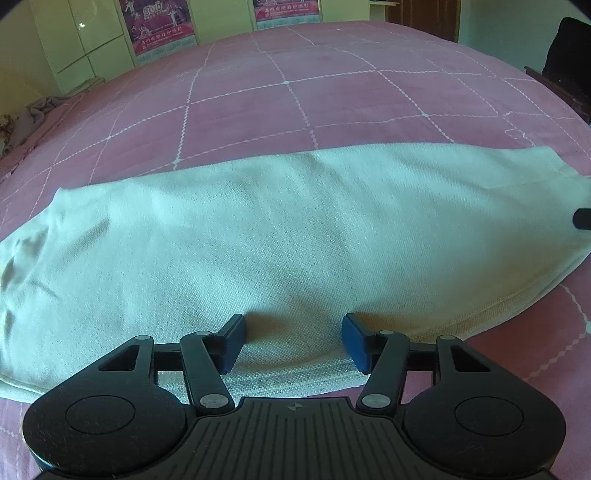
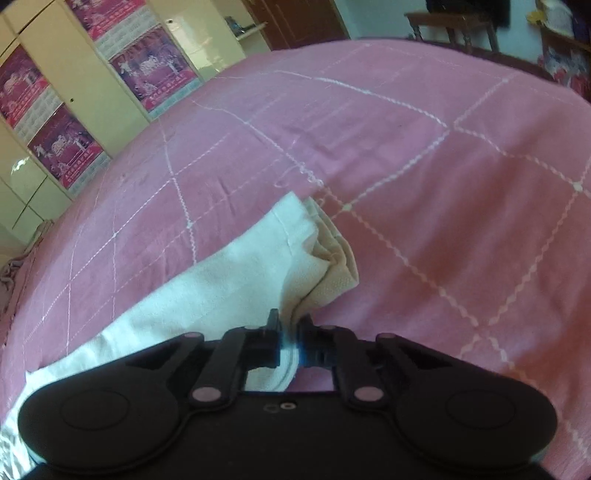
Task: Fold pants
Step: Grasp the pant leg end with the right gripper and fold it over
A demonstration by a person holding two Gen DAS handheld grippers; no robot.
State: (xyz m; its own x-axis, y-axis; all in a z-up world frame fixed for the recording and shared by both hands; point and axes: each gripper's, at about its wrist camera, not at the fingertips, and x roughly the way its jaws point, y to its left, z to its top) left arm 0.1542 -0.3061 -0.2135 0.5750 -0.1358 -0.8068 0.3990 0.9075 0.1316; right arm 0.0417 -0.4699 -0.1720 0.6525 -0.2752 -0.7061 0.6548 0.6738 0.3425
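White pants (image 1: 280, 236) lie folded lengthwise across the pink bed, stretching left to right in the left wrist view. My left gripper (image 1: 293, 341) is open, its blue pads resting on the pants' near edge with cloth between them but not clamped. My right gripper (image 2: 290, 341) is shut on the end of the pants (image 2: 229, 284), and the cloth's end bunches up just beyond the fingers. A dark tip of the right gripper shows at the right edge of the left wrist view (image 1: 583, 218).
The pink quilted bedspread (image 1: 295, 92) with white stitched lines covers the bed (image 2: 443, 184). Cream wardrobes with posters (image 2: 74, 110) stand behind. A crumpled cloth (image 1: 37, 110) lies at the far left. A wooden table (image 2: 454, 26) stands beyond the bed.
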